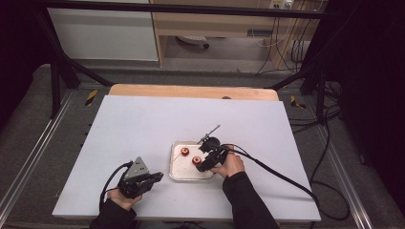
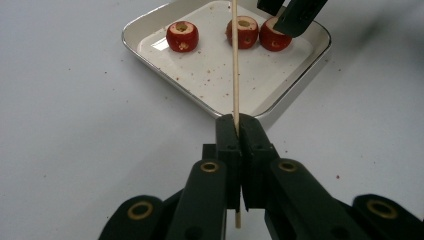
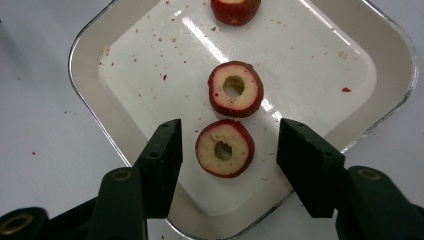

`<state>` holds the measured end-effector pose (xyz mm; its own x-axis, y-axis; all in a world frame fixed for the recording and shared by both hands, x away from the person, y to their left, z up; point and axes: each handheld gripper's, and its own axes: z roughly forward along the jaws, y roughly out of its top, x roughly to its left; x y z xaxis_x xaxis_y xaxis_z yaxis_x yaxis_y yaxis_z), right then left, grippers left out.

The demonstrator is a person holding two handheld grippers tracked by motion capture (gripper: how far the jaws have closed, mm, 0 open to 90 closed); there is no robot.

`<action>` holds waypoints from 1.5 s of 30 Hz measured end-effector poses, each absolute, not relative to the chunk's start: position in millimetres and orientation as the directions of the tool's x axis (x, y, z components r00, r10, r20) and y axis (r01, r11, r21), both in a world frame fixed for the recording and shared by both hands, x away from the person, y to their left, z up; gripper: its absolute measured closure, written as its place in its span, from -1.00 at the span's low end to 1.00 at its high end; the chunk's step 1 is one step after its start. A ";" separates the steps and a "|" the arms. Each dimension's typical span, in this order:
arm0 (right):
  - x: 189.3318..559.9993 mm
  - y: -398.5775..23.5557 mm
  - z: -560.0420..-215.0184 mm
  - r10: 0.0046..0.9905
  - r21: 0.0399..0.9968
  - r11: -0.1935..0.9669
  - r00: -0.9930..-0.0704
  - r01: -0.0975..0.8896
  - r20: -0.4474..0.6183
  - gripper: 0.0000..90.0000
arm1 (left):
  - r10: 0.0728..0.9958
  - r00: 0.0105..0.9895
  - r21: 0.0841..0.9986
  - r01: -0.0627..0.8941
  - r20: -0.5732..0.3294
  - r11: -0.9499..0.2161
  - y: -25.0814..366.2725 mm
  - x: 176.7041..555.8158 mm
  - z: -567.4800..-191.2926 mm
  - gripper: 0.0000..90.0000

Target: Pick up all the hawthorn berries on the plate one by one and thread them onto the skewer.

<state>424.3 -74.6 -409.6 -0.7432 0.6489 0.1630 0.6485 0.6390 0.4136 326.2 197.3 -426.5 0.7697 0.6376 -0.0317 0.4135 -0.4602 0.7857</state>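
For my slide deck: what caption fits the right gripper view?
Right gripper, jaws open, straddles a cored red fruit piece in a white square tray.

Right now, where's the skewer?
The wooden skewer is clamped in the shut left gripper, at the left in the high view, its tip reaching over the white tray toward the cored red fruit pieces.

The left gripper (image 1: 155, 177) lies low near the table's front edge, its jaws pointing right and pressed together, gripped by the left hand (image 1: 125, 194) in a dark sleeve. The right gripper (image 3: 227, 150) tilts downward from the right hand (image 1: 230, 165), its jaws standing apart, forearm angling in from below.
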 end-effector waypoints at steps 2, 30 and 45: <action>424.7 -74.1 -410.0 0.651 0.413 0.636 -0.741 0.652 0.167 0.07 | 0.637 0.770 0.784 0.414 -0.031 -0.462 197.2 326.4 -426.6 0.96; 428.5 -75.7 -409.0 0.669 0.390 0.596 -0.702 0.702 0.242 0.32 | 0.633 0.774 0.783 0.409 -0.024 -0.470 195.6 324.9 -426.0 0.96; 412.3 -94.4 -387.3 0.671 0.568 0.449 -0.681 0.689 0.295 0.32 | 0.646 0.763 0.796 0.411 -0.033 -0.445 194.6 322.5 -424.8 0.96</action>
<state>412.3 -94.4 -387.3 -0.6805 0.6707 0.2950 0.6893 0.4494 0.5682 322.5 194.6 -424.8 0.7628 0.6458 -0.0328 0.4109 -0.4449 0.7958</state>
